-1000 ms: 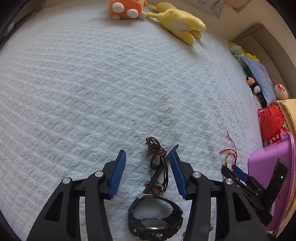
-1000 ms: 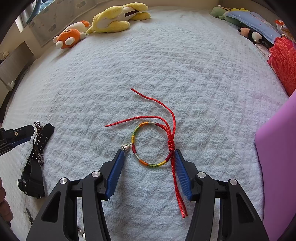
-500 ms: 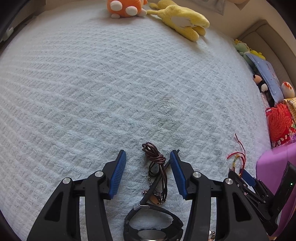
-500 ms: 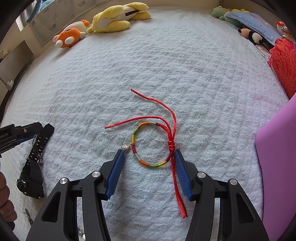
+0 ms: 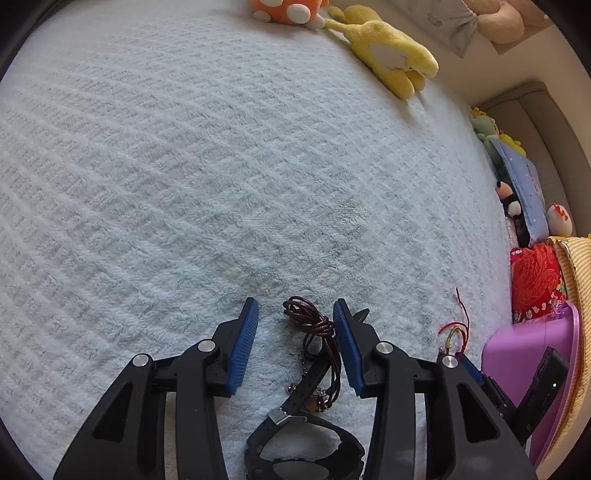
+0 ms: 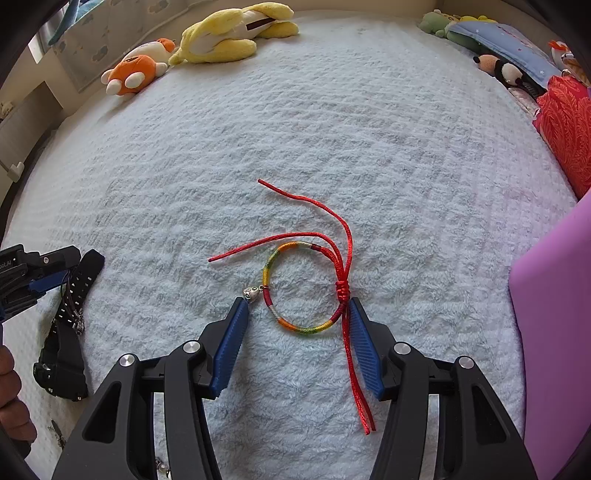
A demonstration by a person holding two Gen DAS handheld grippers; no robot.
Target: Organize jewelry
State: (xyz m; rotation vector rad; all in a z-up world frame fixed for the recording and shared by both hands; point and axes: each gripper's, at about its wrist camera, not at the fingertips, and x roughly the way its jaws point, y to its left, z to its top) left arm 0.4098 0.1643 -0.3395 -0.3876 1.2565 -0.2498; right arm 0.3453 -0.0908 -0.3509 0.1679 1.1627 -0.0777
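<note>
Poised low over a pale fleece blanket (image 5: 221, 184), two hand-held grippers, each above its own piece of jewelry. Nearest the left gripper (image 5: 295, 321), a black watch (image 5: 306, 454) at the bottom edge of its view, strap running up between the blue pads; just beyond, a coiled brown cord necklace (image 5: 314, 325) lying lengthwise along the fingers, hard against the right-hand pad, clear of the other. Jaws apart, just narrowed, nothing pinched yet. Under the right gripper (image 6: 297, 308), a rainbow thread bracelet (image 6: 295, 288) with red tails, ring lying flat between the tips, silver charm (image 6: 252, 294) by the left tip and knot by the right; jaws apart, not gripping. Purple box (image 6: 554, 314) at far right (likely the destination), nearer the right hand. Beyond, plush toys (image 6: 221, 33) along the blanket's far edge. Judged next: left jaws closing across the necklace's long axis.
</note>
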